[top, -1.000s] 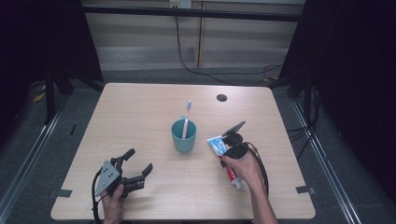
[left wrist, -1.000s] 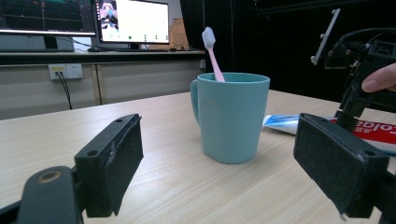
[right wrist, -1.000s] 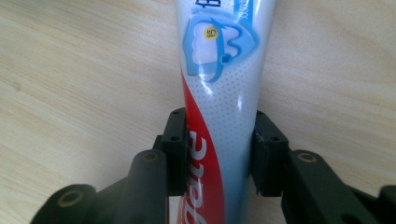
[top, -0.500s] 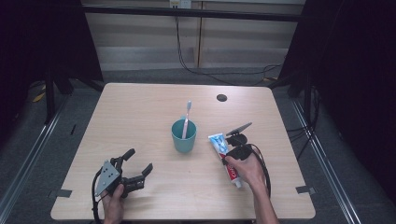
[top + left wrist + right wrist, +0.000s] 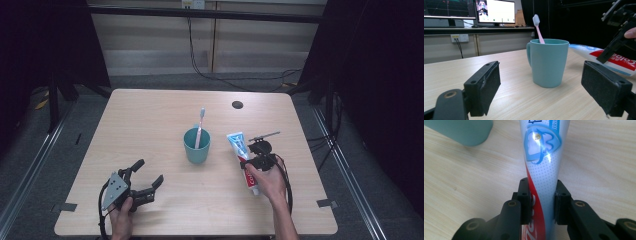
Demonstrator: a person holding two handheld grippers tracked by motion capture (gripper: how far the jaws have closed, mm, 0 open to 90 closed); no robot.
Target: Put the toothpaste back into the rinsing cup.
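A teal cup [image 5: 196, 145] stands mid-table with a pink toothbrush [image 5: 200, 125] upright in it. To its right a white, red and blue toothpaste tube [image 5: 237, 145] lies flat on the wood. My right gripper [image 5: 541, 200] comes down on the tube [image 5: 541, 157] from above, shut on it with a pad pressed against each side. My left gripper [image 5: 150, 170] rests low near the front left corner, open and holding nothing. Its wide jaws point at the cup [image 5: 547, 62] from a distance.
The light wooden table [image 5: 150, 115] has a small dark hole [image 5: 237, 104] near its back edge. Black frame posts stand at the table's sides. Monitors [image 5: 494, 11] sit on a bench beyond the far edge. A cable trails from each gripper.
My right gripper has tipped down onto the toothpaste tube and its jaws have closed on it. The left gripper, cup and toothbrush have stayed put.
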